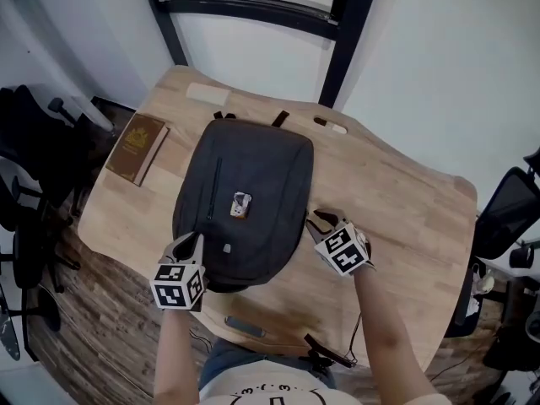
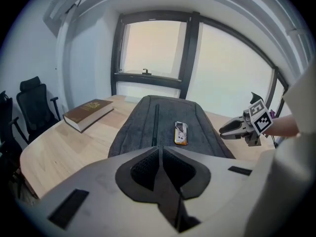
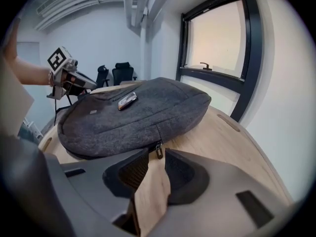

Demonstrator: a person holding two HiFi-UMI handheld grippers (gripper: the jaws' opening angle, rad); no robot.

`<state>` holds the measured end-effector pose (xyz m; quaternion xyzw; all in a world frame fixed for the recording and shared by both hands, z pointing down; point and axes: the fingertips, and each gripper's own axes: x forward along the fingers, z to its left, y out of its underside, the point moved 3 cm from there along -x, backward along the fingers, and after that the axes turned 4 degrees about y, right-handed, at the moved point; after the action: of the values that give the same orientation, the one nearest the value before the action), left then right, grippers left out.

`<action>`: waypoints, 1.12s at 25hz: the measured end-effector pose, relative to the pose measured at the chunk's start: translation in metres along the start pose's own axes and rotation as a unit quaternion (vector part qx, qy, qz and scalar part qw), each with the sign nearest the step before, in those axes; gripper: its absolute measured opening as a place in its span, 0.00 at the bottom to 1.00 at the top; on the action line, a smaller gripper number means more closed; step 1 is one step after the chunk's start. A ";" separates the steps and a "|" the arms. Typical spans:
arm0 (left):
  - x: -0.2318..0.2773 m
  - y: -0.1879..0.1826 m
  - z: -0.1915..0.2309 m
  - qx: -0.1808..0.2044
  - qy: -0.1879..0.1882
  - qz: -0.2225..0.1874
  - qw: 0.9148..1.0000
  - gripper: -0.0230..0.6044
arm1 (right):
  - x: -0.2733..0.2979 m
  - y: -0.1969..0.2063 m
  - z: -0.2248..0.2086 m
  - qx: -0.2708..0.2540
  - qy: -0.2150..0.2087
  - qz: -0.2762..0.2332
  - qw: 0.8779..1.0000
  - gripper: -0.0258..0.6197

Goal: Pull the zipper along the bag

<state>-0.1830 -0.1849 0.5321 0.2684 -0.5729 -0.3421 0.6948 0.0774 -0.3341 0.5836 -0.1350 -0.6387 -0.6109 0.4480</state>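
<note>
- Wood table (image 1: 396, 218) with a brown book (image 1: 137, 147) at its far left.
- Head view: my right gripper (image 1: 325, 226) covers the zipper pull (image 3: 159, 151), and the side seam is hard to trace.
- My left gripper (image 2: 160, 152) cuts off the bag's near end in its own view.
- Grey bag (image 1: 253, 184) lies flat mid-table, small tag (image 1: 240, 204) on top.
- Left jaws are pressed together at the bag's near-left edge; can't tell if fabric is pinched.
- Right jaws are apart, with the pull between the tips, unclamped.

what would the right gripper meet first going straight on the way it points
Most likely the zipper pull on the side of the backpack, at the parted tips of the right gripper; depth is uncertain.
</note>
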 end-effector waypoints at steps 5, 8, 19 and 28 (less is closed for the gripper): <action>0.020 0.006 0.014 0.009 0.019 0.032 0.999 0.07 | 0.022 0.003 0.000 -0.080 -0.016 0.033 0.996 0.28; 0.028 0.010 0.018 0.001 0.033 0.056 0.998 0.07 | 0.020 0.004 -0.002 -0.129 -0.035 0.046 0.990 0.28; 0.044 0.022 0.024 0.018 0.029 0.110 0.993 0.07 | 0.037 0.003 0.005 -0.174 -0.074 0.056 0.980 0.20; 0.056 0.035 0.024 0.044 0.000 0.156 0.987 0.07 | 0.034 0.007 0.003 -0.049 -0.087 0.035 0.994 0.18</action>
<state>-0.1941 -0.2069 0.5980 0.2063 -0.6222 -0.2034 0.7273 0.0621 -0.3427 0.6133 -0.2318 -0.6394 -0.6117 0.4041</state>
